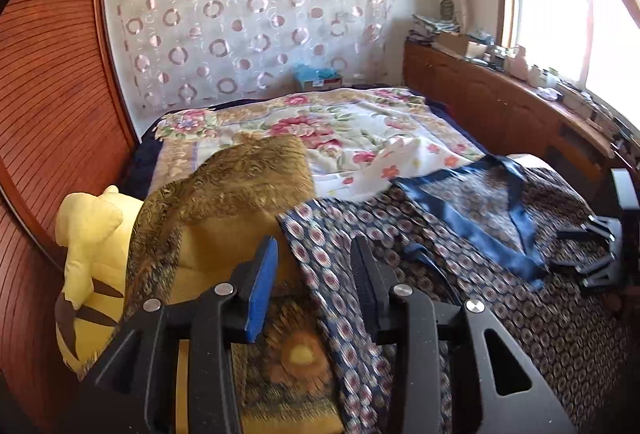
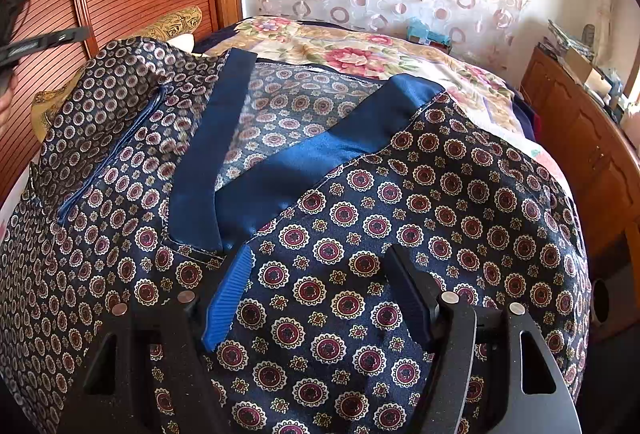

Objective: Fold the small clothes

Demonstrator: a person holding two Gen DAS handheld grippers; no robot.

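A navy satin top with a medallion print and plain blue collar bands (image 2: pixel 280 170) lies spread on the bed; it also shows in the left wrist view (image 1: pixel 480 234). My left gripper (image 1: pixel 314 254) is open and empty, above the garment's left edge (image 1: pixel 320 258). My right gripper (image 2: pixel 320 262) is open and empty, low over the garment's front panel below the collar. The right gripper also shows at the right edge of the left wrist view (image 1: pixel 600 250).
A gold patterned pillow (image 1: pixel 240 186) and a yellow plush toy (image 1: pixel 96 242) lie to the left by the wooden headboard (image 1: pixel 48 114). A floral bedspread (image 1: pixel 340 126) covers the far bed. A wooden cabinet (image 1: pixel 500 98) with clutter runs along the right under the window.
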